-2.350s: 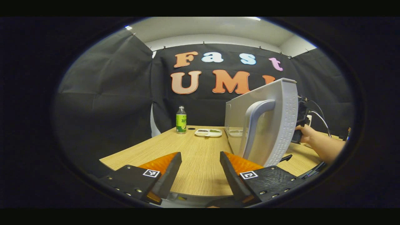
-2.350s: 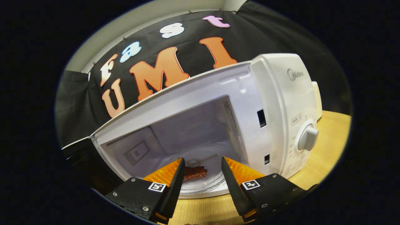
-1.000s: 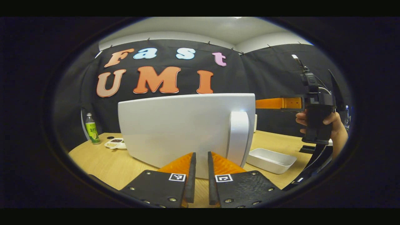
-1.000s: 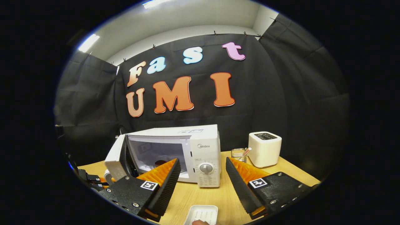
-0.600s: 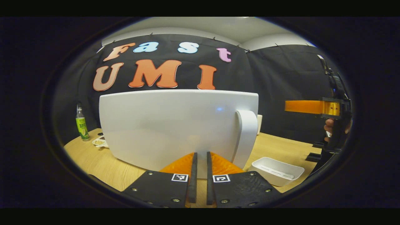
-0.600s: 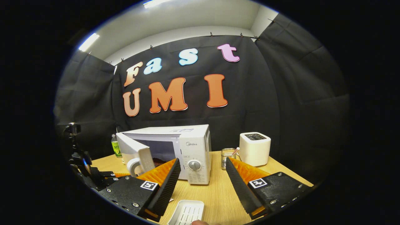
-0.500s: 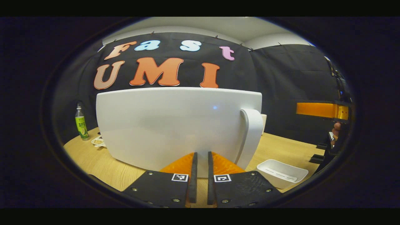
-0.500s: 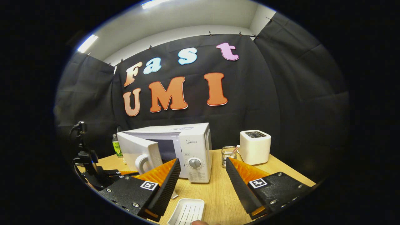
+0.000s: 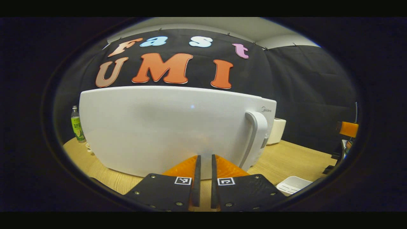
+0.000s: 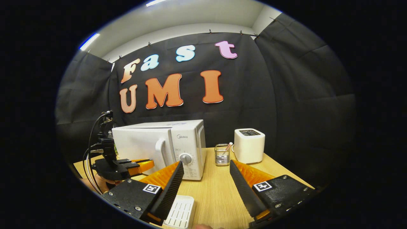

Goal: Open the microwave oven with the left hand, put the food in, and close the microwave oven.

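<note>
On the wooden table (image 10: 219, 194) I see the microwave (image 10: 159, 144) with its door (image 9: 165, 127) shut and the handle (image 9: 256, 136) at its right edge. My left gripper (image 9: 203, 163) has its fingers nearly pressed together, tips at the door. My right gripper (image 10: 205, 176) is spread wide, well back, above a white tray (image 10: 181, 214).

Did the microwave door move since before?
Yes. The door swung shut against the microwave front; earlier it stood open, away from the dial side. The left hand-held gripper is against it.
</note>
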`<act>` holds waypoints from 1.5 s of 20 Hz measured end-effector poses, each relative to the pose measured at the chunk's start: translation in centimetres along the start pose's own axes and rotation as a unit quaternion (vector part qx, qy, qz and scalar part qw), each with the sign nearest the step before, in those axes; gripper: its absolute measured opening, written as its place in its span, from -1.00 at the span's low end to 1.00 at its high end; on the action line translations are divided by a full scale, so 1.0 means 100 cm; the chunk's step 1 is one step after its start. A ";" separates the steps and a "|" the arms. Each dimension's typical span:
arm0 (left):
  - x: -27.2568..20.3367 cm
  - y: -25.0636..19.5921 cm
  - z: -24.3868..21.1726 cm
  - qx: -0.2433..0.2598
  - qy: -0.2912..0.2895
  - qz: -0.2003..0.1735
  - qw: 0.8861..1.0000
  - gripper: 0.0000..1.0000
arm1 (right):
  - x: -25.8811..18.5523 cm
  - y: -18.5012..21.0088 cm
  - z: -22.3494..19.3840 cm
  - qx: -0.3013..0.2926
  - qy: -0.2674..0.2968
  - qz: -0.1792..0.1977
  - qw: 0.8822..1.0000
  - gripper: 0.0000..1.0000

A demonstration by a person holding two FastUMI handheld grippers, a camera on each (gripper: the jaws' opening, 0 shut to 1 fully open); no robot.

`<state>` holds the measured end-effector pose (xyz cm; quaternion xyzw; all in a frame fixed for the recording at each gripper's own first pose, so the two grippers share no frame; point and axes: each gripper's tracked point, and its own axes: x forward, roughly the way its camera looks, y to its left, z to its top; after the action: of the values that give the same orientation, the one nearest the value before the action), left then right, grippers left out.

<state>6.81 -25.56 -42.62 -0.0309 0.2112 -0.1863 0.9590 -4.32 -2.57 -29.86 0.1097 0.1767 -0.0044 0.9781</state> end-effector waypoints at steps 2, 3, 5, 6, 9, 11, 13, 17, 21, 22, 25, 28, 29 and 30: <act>0.004 -0.006 0.001 0.002 -0.001 -0.003 1.000 -0.70 | -0.001 -0.001 -0.002 0.003 0.002 -0.002 1.000 0.81; 0.006 -0.007 0.001 0.007 -0.001 0.001 1.000 -0.91 | 0.000 -0.001 -0.004 0.004 0.004 -0.004 1.000 0.81; 0.007 0.001 -0.001 0.025 0.005 0.023 0.999 -0.89 | 0.001 -0.002 -0.008 0.004 0.010 -0.008 1.000 0.81; 0.009 -0.003 0.003 0.019 -0.002 0.020 1.000 -0.93 | 0.000 -0.001 -0.008 0.005 0.011 -0.008 1.000 0.81; 0.008 -0.003 0.000 0.024 0.008 0.019 0.999 -0.96 | -0.003 0.006 -0.003 0.006 0.008 -0.004 1.000 0.82; -0.006 0.004 0.011 0.021 -0.002 0.025 0.999 -1.00 | -0.004 0.008 0.002 0.000 0.004 -0.006 1.000 0.81; -0.022 0.010 0.031 0.018 -0.016 0.027 0.999 -0.93 | -0.006 0.012 0.011 -0.007 -0.003 -0.007 1.000 0.81; -0.067 0.029 0.081 0.011 -0.051 0.034 0.998 -0.89 | -0.010 0.030 0.031 -0.011 -0.021 0.000 1.000 0.81; -0.127 0.058 0.137 0.021 -0.096 0.060 0.993 -0.41 | -0.010 0.059 0.049 -0.003 -0.043 0.019 0.999 0.80; -0.142 0.066 0.148 0.024 -0.105 0.067 0.992 -0.36 | -0.009 0.066 0.052 -0.003 -0.045 0.022 0.999 0.80; -0.179 0.090 0.173 0.033 -0.112 0.085 0.989 -0.17 | -0.010 0.085 0.061 -0.007 -0.047 0.033 0.998 0.81; -0.219 0.110 0.204 0.034 -0.138 0.098 0.985 0.24 | -0.014 0.095 0.074 -0.025 -0.057 0.035 0.997 0.80; -0.231 0.116 0.212 0.035 -0.144 0.102 0.984 0.29 | -0.016 0.098 0.079 -0.030 -0.062 0.033 0.997 0.80; -0.243 0.122 0.219 0.036 -0.149 0.107 0.982 0.32 | -0.018 0.102 0.085 -0.034 -0.065 0.032 0.997 0.81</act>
<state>-0.33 -5.62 -14.87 -0.0008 0.0610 -0.0836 0.9946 -2.59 5.51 -19.29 0.0819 0.1094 0.0259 0.9903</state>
